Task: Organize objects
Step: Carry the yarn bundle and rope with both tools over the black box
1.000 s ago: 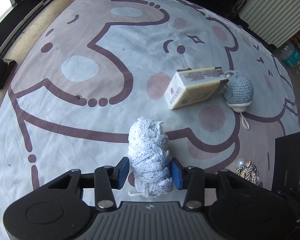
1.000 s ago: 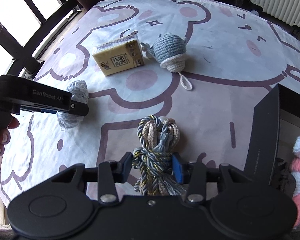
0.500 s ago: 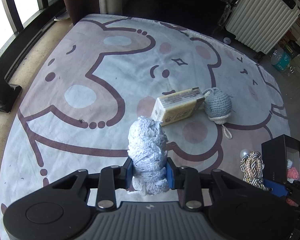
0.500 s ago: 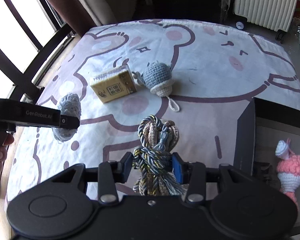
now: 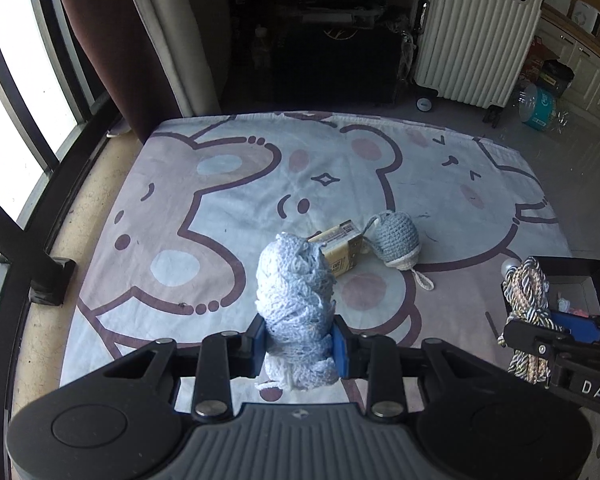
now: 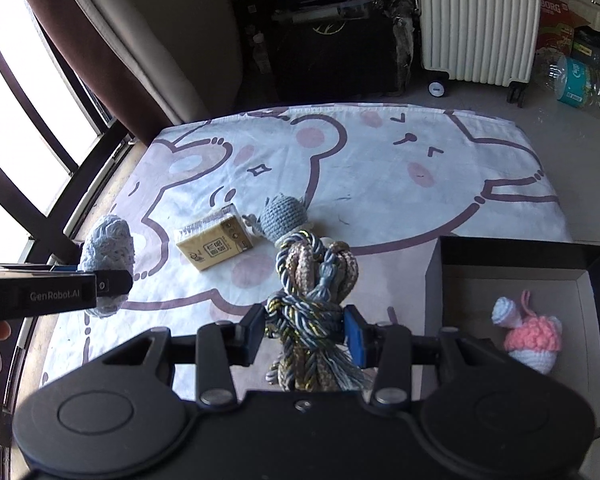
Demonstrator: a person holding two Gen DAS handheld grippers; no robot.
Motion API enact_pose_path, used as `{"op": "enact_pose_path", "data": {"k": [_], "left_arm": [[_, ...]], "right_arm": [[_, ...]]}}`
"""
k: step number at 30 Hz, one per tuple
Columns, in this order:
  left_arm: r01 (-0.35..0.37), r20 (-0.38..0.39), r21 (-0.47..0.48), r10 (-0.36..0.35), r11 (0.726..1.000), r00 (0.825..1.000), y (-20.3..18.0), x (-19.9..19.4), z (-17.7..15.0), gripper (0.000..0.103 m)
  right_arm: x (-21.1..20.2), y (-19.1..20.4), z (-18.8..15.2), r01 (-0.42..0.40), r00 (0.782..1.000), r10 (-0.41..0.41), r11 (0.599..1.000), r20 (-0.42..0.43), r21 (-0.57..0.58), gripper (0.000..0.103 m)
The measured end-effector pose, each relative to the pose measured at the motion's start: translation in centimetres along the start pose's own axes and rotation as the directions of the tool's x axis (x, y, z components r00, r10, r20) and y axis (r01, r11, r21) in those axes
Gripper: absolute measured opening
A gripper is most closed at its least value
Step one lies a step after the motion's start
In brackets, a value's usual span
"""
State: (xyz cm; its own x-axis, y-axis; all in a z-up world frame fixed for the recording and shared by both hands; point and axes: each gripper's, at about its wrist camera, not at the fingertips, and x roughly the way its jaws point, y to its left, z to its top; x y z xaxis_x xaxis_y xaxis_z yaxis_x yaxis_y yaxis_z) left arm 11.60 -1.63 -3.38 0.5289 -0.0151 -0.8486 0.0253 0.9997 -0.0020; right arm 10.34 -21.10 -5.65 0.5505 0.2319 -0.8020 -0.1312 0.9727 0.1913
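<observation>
My left gripper [image 5: 299,344] is shut on a pale blue knitted bundle [image 5: 294,296] and holds it high above the bear-print mat [image 5: 220,200]. My right gripper [image 6: 305,330] is shut on a knotted blue and gold rope bundle [image 6: 314,280], also lifted; it shows in the left wrist view [image 5: 526,300]. A yellow tissue pack [image 6: 216,242] and a grey-blue crochet toy [image 6: 282,216] lie together mid-mat. A black box [image 6: 500,256] at the right holds a pink crochet toy [image 6: 532,340].
A white ribbed suitcase [image 5: 472,40] and a teal water bottle [image 5: 538,106] stand beyond the mat's far right. A curtain [image 5: 140,40] and window frame run along the left. Dark furniture sits behind the mat.
Both grippers have risen well above the mat with their bundles. The left jaws closed tighter on the blue bundle early on. The pack and grey toy have not moved.
</observation>
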Motion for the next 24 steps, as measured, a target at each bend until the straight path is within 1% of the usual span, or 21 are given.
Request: {"op": "enact_pose_path", "data": {"k": [5, 10, 14, 18, 24], "left_arm": [[0.012, 0.041, 0.009, -0.012, 1.0, 0.999, -0.9, -1.8, 0.0, 0.034], [0.022, 0.068, 0.002, -0.022, 1.0, 0.997, -1.6, -3.0, 0.0, 0.034], [0.021, 0.082, -0.002, -0.021, 1.0, 0.996, -1.9, -3.4, 0.1, 0.034], [0.04, 0.088, -0.015, -0.038, 0.999, 0.995, -2.0, -3.5, 0.2, 0.034], [0.057, 0.104, -0.001, -0.057, 0.998, 0.993, -2.7, -3.7, 0.3, 0.034]], "right_arm": [[-1.5, -0.2, 0.6, 0.02, 0.999, -0.02, 1.0, 0.042, -0.006, 0.043], [-2.5, -0.1, 1.1, 0.05, 0.997, -0.048, 0.998, 0.055, -0.034, 0.043], [-3.3, -0.1, 1.7, 0.071, 0.995, -0.068, 0.996, 0.067, -0.049, 0.043], [-3.8, -0.3, 2.2, 0.103, 0.993, -0.098, 0.993, 0.067, -0.063, 0.043], [-4.6, -0.8, 2.2, 0.13, 0.989, -0.127, 0.99, 0.077, -0.047, 0.043]]}}
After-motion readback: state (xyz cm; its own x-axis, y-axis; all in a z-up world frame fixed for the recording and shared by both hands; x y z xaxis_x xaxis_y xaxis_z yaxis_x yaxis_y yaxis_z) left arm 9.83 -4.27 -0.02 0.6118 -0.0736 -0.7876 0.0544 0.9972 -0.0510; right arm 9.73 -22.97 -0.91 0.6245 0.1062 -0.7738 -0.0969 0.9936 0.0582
